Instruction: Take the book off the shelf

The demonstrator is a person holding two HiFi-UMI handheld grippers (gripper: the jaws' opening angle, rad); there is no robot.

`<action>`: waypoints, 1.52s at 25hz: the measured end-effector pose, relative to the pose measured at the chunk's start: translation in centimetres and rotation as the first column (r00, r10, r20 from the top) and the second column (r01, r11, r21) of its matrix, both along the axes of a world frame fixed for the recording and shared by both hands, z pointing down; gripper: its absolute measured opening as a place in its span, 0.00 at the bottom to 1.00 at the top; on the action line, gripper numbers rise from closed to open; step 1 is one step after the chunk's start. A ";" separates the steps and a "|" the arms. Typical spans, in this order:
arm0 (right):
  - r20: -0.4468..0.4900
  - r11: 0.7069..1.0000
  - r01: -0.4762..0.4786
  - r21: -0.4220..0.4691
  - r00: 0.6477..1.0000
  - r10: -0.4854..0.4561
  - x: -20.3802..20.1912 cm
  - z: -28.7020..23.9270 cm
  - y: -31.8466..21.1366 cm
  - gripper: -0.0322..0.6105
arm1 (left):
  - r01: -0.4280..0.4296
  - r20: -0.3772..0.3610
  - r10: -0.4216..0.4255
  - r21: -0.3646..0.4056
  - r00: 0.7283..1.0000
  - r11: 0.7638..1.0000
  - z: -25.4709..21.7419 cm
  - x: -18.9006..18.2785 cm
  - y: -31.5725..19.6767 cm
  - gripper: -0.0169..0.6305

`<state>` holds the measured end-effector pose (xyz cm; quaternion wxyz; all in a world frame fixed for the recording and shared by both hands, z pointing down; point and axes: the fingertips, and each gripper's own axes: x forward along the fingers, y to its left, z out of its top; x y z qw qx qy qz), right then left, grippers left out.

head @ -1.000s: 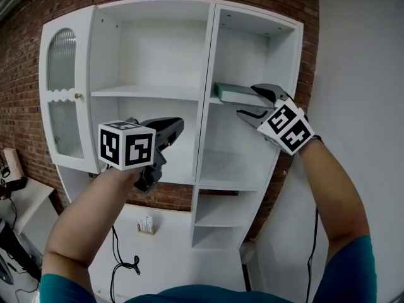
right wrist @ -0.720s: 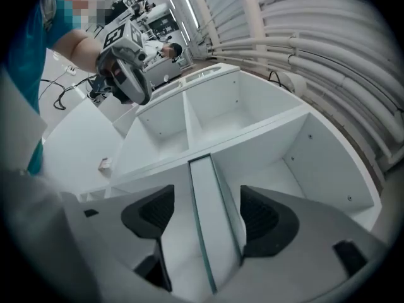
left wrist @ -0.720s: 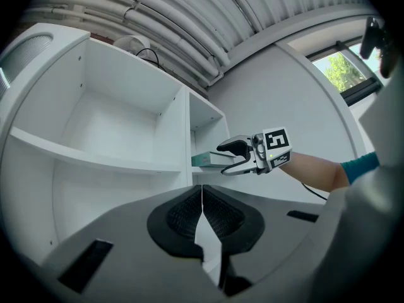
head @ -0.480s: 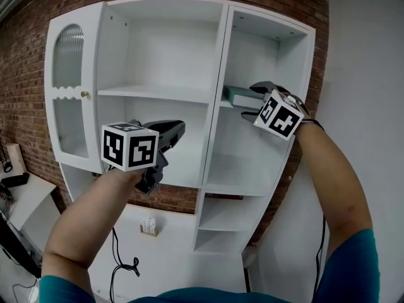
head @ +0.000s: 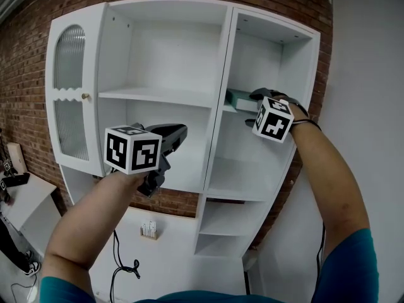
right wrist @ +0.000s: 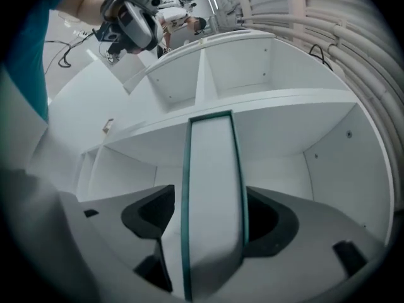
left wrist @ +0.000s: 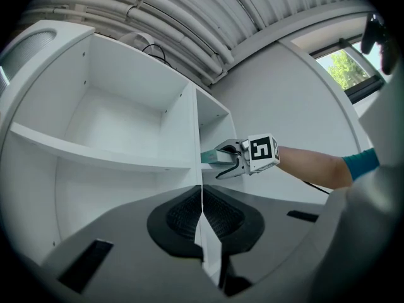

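Observation:
A thin book (head: 238, 100) with a teal cover lies flat on the upper shelf board (head: 228, 108) of the cabinet's right column. My right gripper (head: 251, 107) reaches over its front end, one jaw above and one below. In the right gripper view the book (right wrist: 211, 156) runs between the wide jaws of the right gripper (right wrist: 208, 199); it lies against one pad, with a gap at the other. My left gripper (head: 180, 131) hangs shut and empty before the middle compartment. In the left gripper view, its pads (left wrist: 202, 201) meet, with the book (left wrist: 208, 158) beyond.
The white cabinet (head: 158, 96) stands against a brick wall, its open compartments bare. A ribbed glass door (head: 63, 93) closes the left column. A white wall (head: 366, 74) lies close on the right. Cables (head: 123, 264) hang low in front of the cabinet.
My right gripper has pushed further in along the book, so more of the book sits between its jaws. The left gripper has barely moved.

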<state>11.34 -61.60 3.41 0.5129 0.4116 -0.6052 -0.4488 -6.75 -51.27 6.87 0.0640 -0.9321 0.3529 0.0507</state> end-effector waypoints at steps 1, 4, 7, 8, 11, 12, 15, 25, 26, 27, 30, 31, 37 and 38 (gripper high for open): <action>-0.017 1.000 -0.002 0.026 1.000 0.002 0.0 0.0 -0.2 0.51 | -0.001 0.001 0.001 0.000 1.000 1.000 0.0 0.1 -0.1 0.05; -0.015 0.995 0.009 0.097 1.000 -0.008 0.0 -0.7 -0.1 0.50 | -0.005 0.000 0.005 -0.001 1.000 1.000 0.2 0.3 -0.2 0.05; -0.003 0.992 0.012 0.124 1.000 -0.012 0.1 -1.2 1.3 0.43 | -0.006 0.000 0.006 -0.002 1.000 1.000 0.6 0.2 -0.1 0.05; -0.007 0.991 0.012 0.134 1.000 -0.011 0.2 -1.2 1.7 0.41 | -0.003 -0.001 0.003 -0.002 1.000 1.000 0.6 0.0 -0.2 0.05; -0.016 0.986 0.017 0.166 1.000 -0.014 0.4 -1.4 2.7 0.38 | 0.008 -0.007 -0.008 0.001 1.000 1.000 0.4 -0.6 -0.3 0.05; -0.014 0.985 0.020 0.173 1.000 -0.018 0.4 -1.5 3.1 0.38 | 0.011 -0.010 -0.011 0.003 1.000 1.000 0.3 -0.8 -0.2 0.05; 0.007 0.984 0.045 0.173 0.999 -0.047 0.1 -1.9 4.6 0.33 | 0.018 -0.011 -0.018 0.012 1.000 1.000 0.0 -1.3 0.0 0.05; 0.128 0.965 0.090 0.246 0.984 -0.125 1.7 -3.5 11.0 0.32 | 0.020 -0.016 -0.019 0.045 1.000 0.999 -0.7 -1.6 1.1 0.05; 0.154 0.961 0.098 0.257 0.978 -0.141 2.0 -3.8 11.8 0.32 | 0.019 -0.016 -0.018 0.048 1.000 0.999 -0.7 -1.6 1.3 0.05; 0.177 0.958 0.106 0.268 0.972 -0.157 2.3 -4.0 12.6 0.32 | 0.018 -0.017 -0.017 0.050 1.000 0.999 -0.7 -1.6 1.5 0.05; 0.236 0.944 0.126 0.304 0.951 -0.202 3.3 -4.4 15.0 0.32 | 0.015 -0.017 -0.014 0.055 1.000 0.998 -0.6 -1.5 2.0 0.05; 0.255 0.939 0.132 0.318 0.942 -0.218 3.5 -4.6 15.9 0.32 | 0.015 -0.016 -0.014 0.056 1.000 0.998 -0.5 -1.4 2.2 0.05; 0.417 0.905 0.181 0.386 0.841 -0.346 4.6 -5.3 21.0 0.32 | 0.018 -0.015 -0.018 0.058 1.000 0.998 0.0 -1.2 3.3 0.05; 0.445 0.900 0.188 0.395 0.817 -0.366 4.9 -5.3 21.7 0.32 | 0.018 -0.016 -0.017 0.059 1.000 0.998 0.1 -1.2 3.5 0.05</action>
